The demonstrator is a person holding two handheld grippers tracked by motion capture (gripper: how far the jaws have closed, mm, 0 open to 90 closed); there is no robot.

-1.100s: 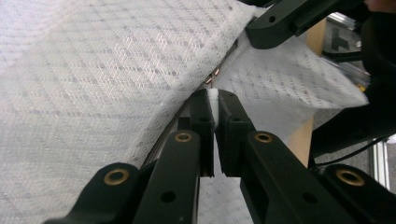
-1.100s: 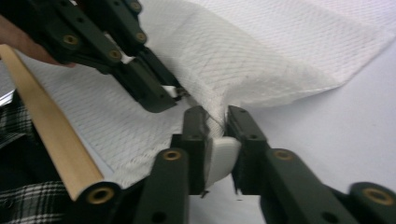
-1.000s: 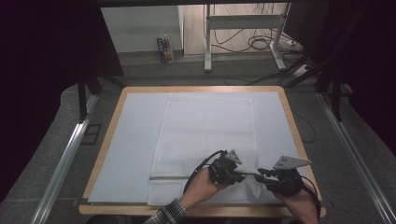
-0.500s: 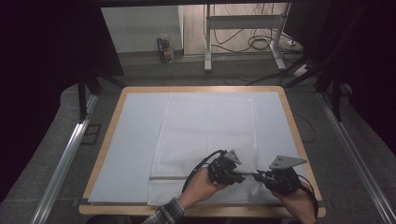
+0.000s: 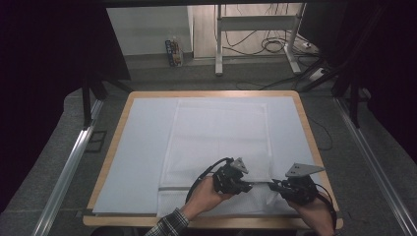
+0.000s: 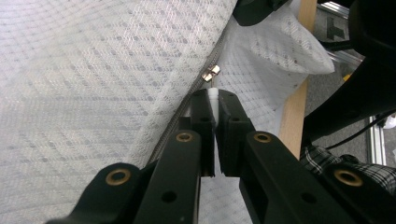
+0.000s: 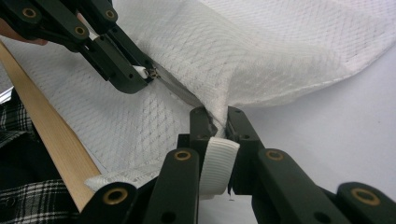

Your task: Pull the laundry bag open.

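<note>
Mesh bag: one white mesh laundry bag (image 5: 219, 142) lies flat on the desk, its near right corner bunched up between the two grippers; in the right gripper view the fabric (image 7: 261, 51) rises in a fold off the sheet.
Zipper: one grey zipper line (image 5: 184, 188) runs along the bag near its near edge; its metal slider (image 6: 212, 72) sits just ahead of the left jaws, and its white pull tab (image 6: 213, 95) is between them.
Left hand-held gripper: the left hand-held gripper (image 5: 244, 186) is clamped on the white pull tab, jaws nearly together; it also shows in the right gripper view (image 7: 135, 72).
Right hand-held gripper: the right hand-held gripper (image 5: 273, 186) has just been closing and pinches the mesh at the zipper's end (image 7: 219, 122), close beside the left one.
Count: two grippers, one bag, one zipper, one slider.
Edges: the bag's near edge lies close to the desk's wooden near rim (image 5: 206, 221); the right gripper is near the right rim.
Open room: the pale blue sheet (image 5: 142, 147) left of the bag is bare, as is the far half of the bag.
Desk: one wooden-rimmed desk (image 5: 306, 118), with metal rails on the floor at both sides.
Writing: none legible; a small box (image 5: 172, 52) on the floor beyond is too small to read.
</note>
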